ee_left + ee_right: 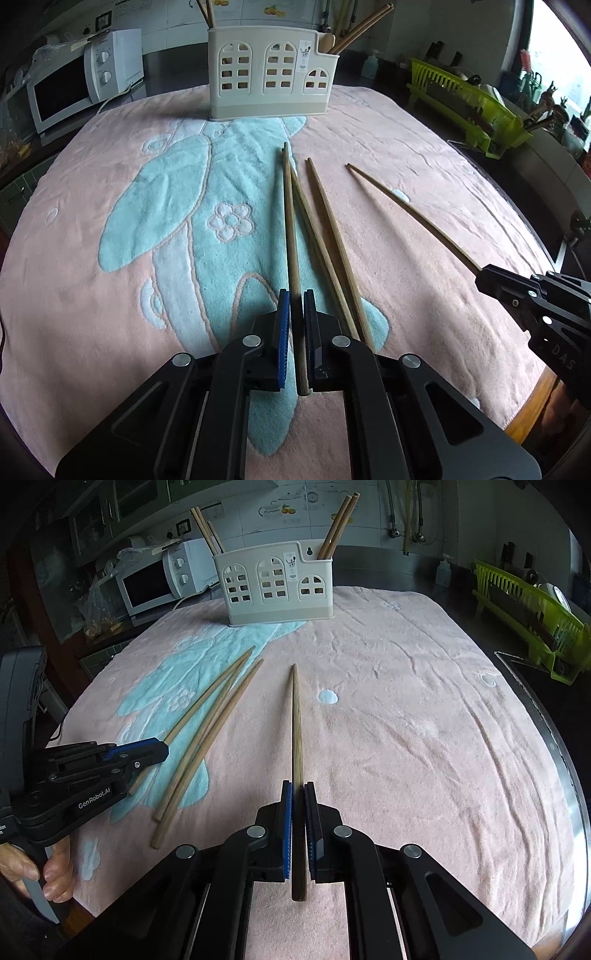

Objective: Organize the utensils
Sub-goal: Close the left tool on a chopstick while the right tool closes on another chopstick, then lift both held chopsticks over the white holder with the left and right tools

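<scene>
My left gripper (294, 295) is shut on a wooden chopstick (290, 221) that points away over the towel. It is also in the right wrist view, where the left gripper (164, 747) clamps that stick near its thick end. Two loose chopsticks (325, 236) lie just right of it, and these loose chopsticks (192, 771) lie side by side on the towel. My right gripper (298, 784) is shut on another chopstick (295, 720); the right gripper (484, 275) shows at the right edge. A cream utensil holder (266, 74) (277, 587) with arched cut-outs stands at the far side, with chopsticks upright in it.
A pink towel (406, 720) with a blue pattern covers the round table. A white microwave (155, 583) sits back left and a green dish rack (532, 627) back right. A person's hand (55, 871) grips the left tool's handle.
</scene>
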Available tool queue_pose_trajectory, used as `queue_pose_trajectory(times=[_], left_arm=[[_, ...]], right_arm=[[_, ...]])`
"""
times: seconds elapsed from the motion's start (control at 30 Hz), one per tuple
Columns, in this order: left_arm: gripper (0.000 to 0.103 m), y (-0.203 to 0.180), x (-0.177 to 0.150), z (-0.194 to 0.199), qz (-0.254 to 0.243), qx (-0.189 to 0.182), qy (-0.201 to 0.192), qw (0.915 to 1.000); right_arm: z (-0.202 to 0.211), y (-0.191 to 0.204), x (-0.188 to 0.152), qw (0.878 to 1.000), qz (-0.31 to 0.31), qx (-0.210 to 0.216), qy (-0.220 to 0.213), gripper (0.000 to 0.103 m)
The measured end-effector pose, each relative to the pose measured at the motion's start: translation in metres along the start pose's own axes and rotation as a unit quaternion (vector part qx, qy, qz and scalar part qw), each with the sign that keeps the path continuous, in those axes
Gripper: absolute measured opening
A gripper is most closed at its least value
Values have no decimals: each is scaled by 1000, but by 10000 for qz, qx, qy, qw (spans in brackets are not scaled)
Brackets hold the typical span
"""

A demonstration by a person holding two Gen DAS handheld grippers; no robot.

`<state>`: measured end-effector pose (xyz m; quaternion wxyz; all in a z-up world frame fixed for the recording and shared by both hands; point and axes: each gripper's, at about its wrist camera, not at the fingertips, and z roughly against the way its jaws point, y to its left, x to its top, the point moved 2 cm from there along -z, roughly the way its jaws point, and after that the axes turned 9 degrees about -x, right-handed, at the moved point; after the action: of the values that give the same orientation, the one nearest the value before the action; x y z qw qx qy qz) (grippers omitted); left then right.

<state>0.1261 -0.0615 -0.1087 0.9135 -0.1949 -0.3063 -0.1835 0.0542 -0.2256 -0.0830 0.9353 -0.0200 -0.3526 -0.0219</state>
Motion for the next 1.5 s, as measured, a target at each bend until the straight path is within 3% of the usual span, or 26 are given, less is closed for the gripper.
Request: queue_pose_trajectory(times=[0.5, 0.7, 1.07, 1.37, 1.5], left_arm=[[5, -3, 39, 63, -75, -146, -1215, 9925], [5, -4, 57, 69, -132, -243, -1330, 9907], [5, 9, 125, 84, -128, -257, -1525, 9879], [5, 9, 184, 93, -316, -111, -1715, 9846], [5, 10, 216, 105, -330, -113, -1977, 9796]], right_arm=[[43, 8, 47, 9966, 173, 218, -778, 6], [52, 9, 78, 9938, 290, 460, -969, 6], [56, 0, 163, 9880, 507, 1049, -1015, 6], [68, -20, 245, 9859, 674, 980, -1181, 6], [68, -26, 276, 9858, 748, 779, -1288, 6]])
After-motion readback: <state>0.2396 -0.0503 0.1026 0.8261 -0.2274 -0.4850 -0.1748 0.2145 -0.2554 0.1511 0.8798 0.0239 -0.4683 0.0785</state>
